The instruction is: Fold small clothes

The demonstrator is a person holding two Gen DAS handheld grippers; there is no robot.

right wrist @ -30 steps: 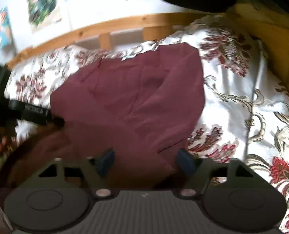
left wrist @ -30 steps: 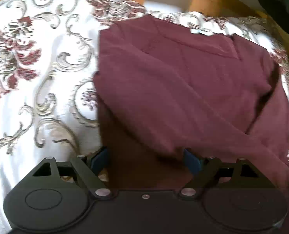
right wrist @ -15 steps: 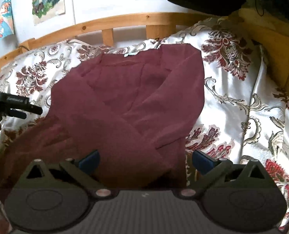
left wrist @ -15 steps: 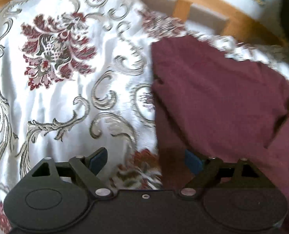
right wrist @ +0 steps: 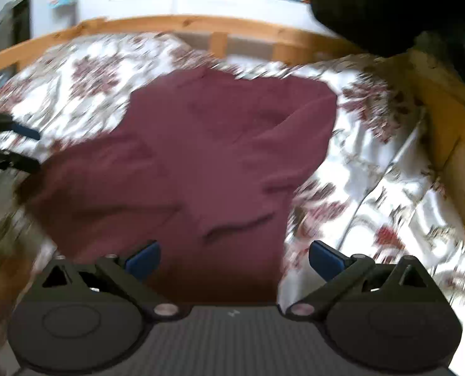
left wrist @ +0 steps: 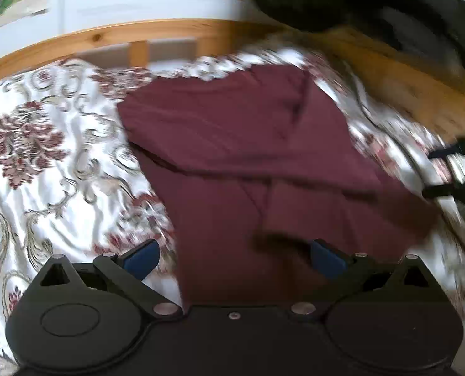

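The dark red top (left wrist: pixel 248 156) lies flat on the flowery bedspread (left wrist: pixel 50 163), a little in front of the wooden bed rail (left wrist: pixel 113 36); both sleeves are crossed over its middle, so the next fold is probably bringing the bottom edge up toward the rail.

The left gripper (left wrist: pixel 234 261) has its blue fingers (left wrist: pixel 141 258) spread wide and opening more; nothing is pinched, though the near edge of the top shows in the gap between them. The right gripper (right wrist: pixel 234 260) is wide open too, holding nothing; its left finger sits over the top's near edge and its right finger over bare bedspread. In the right view the other gripper shows at the left edge, beside the top, far from the rail.

What could go wrong:

1. The sleeve on the top layer is loose; if a finger drags it while reaching for the bottom edge, it could slide off and the fold would come undone.
2. The bedspread looks soft and wrinkly; fingers that dig too deep by the top's near edge could pinch bedspread along with the top.
3. Both views are blurry; a grab could land on only 1 layer, or 2 uneven spots, and the fold toward the rail would turn out crooked.
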